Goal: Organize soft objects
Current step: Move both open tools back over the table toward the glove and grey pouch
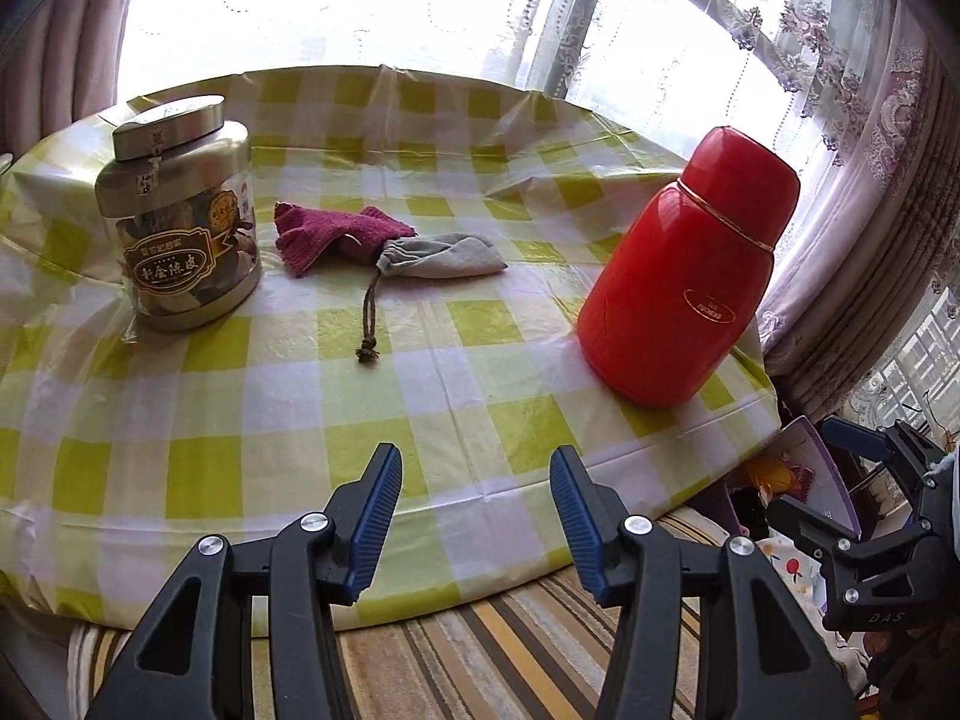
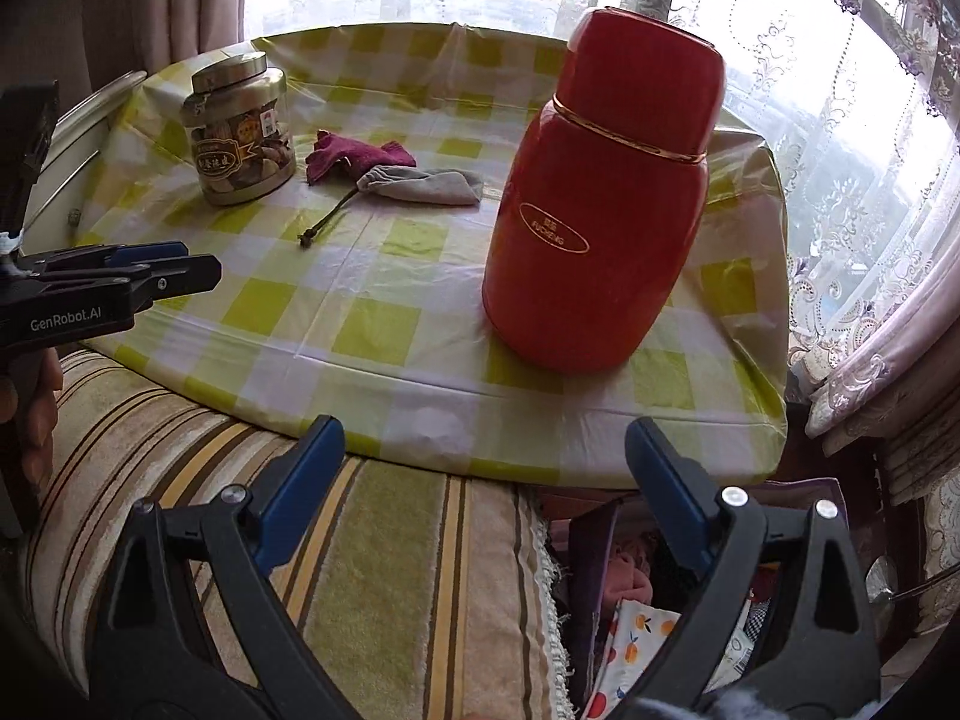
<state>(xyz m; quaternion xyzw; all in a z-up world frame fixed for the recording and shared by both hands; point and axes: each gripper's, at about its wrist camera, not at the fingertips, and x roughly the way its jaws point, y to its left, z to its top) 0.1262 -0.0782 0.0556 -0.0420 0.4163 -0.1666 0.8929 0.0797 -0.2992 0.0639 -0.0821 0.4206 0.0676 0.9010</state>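
1. Status: your left hand-held gripper (image 1: 475,480) and right hand-held gripper (image 2: 485,450) hang open, empty, near the table (image 1: 420,372) edge.
2. Location: maroon cloth (image 1: 336,234) touches grey pouch (image 1: 444,257), mid-table.
3. Risk: reaching carelessly, you may topple the red flask (image 2: 600,198) or snag the drawstring (image 1: 369,318).

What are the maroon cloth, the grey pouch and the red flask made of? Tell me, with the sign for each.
Maroon cloth: looks like terry or knit, with a fuzzy looped nap. Grey pouch: thin matte woven fabric, probably cotton or linen, limp and creased, with a braided cord. Red flask: hard and glossy, lacquered metal or plastic; highlights and gold band.
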